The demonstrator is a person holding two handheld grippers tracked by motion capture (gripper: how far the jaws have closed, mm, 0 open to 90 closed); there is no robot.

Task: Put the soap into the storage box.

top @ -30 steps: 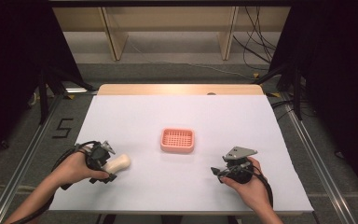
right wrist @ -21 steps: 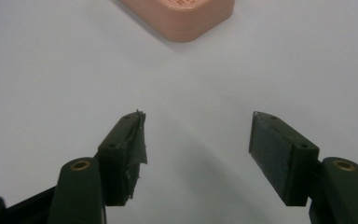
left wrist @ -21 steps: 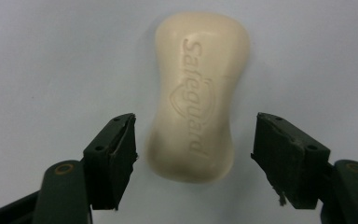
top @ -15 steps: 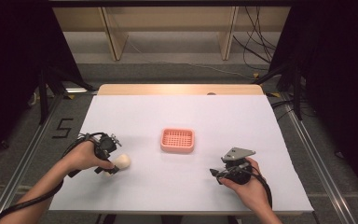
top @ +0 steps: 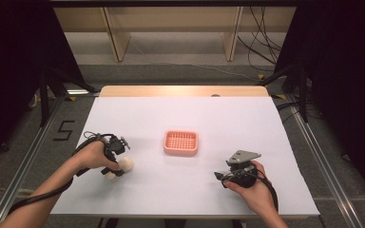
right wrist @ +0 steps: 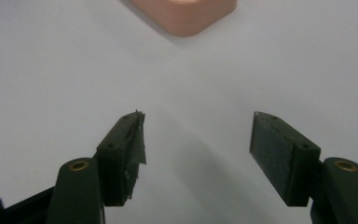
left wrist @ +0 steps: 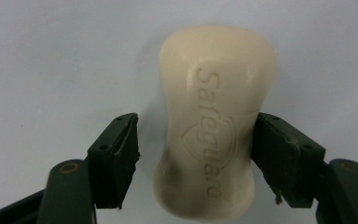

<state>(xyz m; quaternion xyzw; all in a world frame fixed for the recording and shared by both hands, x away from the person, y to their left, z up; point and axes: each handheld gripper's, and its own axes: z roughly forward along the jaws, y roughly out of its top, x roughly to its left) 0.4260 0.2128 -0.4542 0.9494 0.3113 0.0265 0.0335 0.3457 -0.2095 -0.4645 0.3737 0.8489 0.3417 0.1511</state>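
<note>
Since a second ago the left hand has twisted its left gripper (top: 116,164) so it now tips down over the soap bar (top: 125,165), which has barely shifted on the near left of the table; the right side hasn't budged.

Big white table (top: 185,118) takes up most of the high view, with a wooden strip along its far edge. Dead centre sits a pink slotted soap dish (top: 181,143), well apart from both hands.

The right gripper (top: 220,175) rests near right, held in the right hand (top: 252,187), grey three-cornered plate on top. In its own view the jaws are spread wide with just bare table between them, and a corner of the pink dish (right wrist: 182,16) peeks in at the far edge.

In the left gripper view the cream soap bar (left wrist: 214,116), stamped "Safeguard", lies lengthwise between the spread jaws of the left gripper (left wrist: 193,154). The right-hand jaw is touching or just about touching it, while the left-hand jaw stands clear with a gap, so not clamped.
</note>
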